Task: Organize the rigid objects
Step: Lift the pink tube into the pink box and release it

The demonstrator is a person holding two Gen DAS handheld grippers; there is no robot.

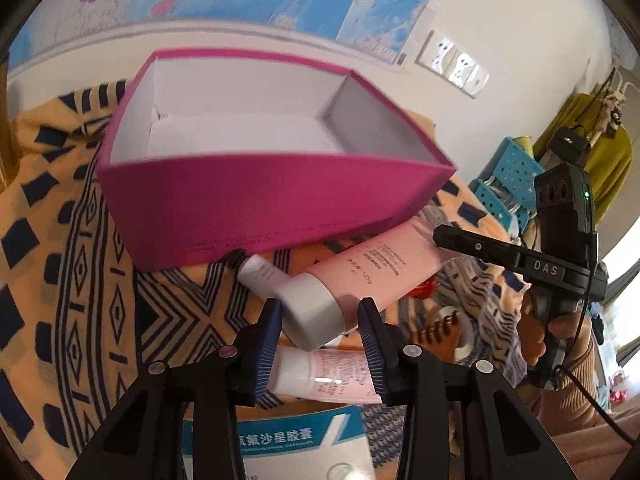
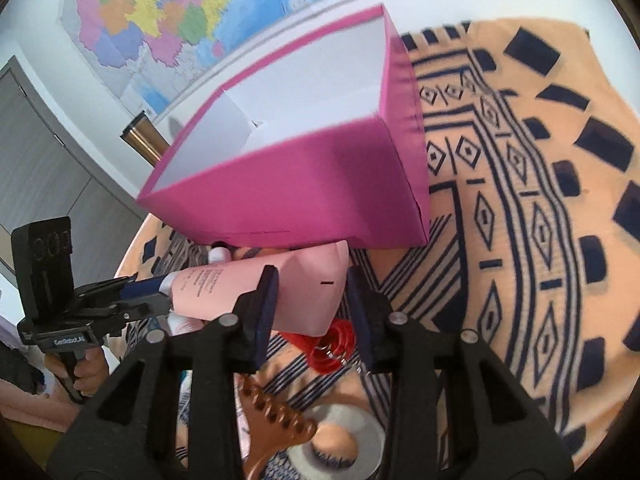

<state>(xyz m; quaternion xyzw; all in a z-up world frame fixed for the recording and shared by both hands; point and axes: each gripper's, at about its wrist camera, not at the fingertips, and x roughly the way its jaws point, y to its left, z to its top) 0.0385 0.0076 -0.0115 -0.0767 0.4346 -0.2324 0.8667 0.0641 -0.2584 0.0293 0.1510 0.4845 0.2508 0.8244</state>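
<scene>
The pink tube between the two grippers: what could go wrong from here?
1. The pink tube lies tilted across a second tube; the open left gripper brackets only its round white cap, which might slip out on closing.
2. The right gripper sits open around the tube's flat crimped end, so a pinch there may just fold it.
3. The magenta box stands right behind, so a forward push could shove it.

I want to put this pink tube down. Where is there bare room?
Free: inside the magenta cardboard box, and the patterned orange cloth beside it. Crowded: in front of the box, with the pink tube, red coil, brown comb, tape roll.
</scene>
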